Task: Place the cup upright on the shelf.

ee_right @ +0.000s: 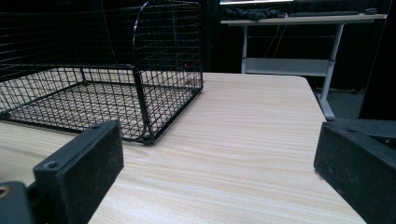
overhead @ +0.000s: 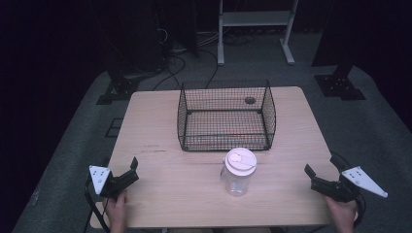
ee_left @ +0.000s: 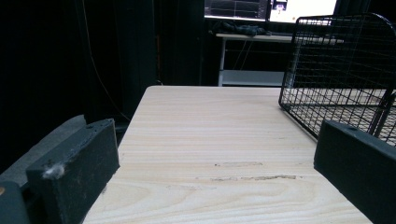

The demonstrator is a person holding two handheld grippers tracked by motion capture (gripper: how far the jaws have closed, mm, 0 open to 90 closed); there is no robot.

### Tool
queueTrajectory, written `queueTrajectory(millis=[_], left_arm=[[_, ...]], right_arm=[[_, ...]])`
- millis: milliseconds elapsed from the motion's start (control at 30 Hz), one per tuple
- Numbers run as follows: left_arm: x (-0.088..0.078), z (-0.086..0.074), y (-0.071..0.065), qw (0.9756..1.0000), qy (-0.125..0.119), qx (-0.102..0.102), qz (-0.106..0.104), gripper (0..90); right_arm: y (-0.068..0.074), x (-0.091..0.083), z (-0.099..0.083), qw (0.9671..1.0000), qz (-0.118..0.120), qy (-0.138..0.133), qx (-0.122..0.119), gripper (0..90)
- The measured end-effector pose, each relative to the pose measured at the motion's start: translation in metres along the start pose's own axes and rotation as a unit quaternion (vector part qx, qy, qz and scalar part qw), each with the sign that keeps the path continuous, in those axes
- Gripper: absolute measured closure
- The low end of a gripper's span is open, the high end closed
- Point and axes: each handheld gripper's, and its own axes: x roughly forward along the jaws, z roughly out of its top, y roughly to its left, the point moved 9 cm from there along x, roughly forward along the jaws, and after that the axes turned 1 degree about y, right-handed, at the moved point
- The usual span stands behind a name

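Overhead, pale wooden table in dark room — both tools (left, right) agape, empty.

A clear plastic jar with a white lid stands upright on the light wooden tabletop, near its front edge and a little right of centre. Its lid is on. Just behind it sits a black wire mesh basket, open-topped and upright.

the high view looks forward and down from above the near edge onto the wire basket; each gripper view sits low at a near corner, facing the basket closely, which all views share
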Motion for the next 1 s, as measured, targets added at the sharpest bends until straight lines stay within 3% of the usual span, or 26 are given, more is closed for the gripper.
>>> queueTrajectory(millis=[467, 1000], left_arm=[[0.000, 0.000, -0.001, 1.0000, -0.001, 0.002, -0.001, 0.0], [0.000, 0.000, -0.001, 1.0000, -0.001, 0.001, -0.001, 0.0]], right_arm=[[0.013, 0.001, 0.005, 0.9998, 0.014, 0.002, -0.017, 0.8], [0.039, 0.003, 0.012, 0.9978, 0.054, 0.003, -0.039, 0.8]])
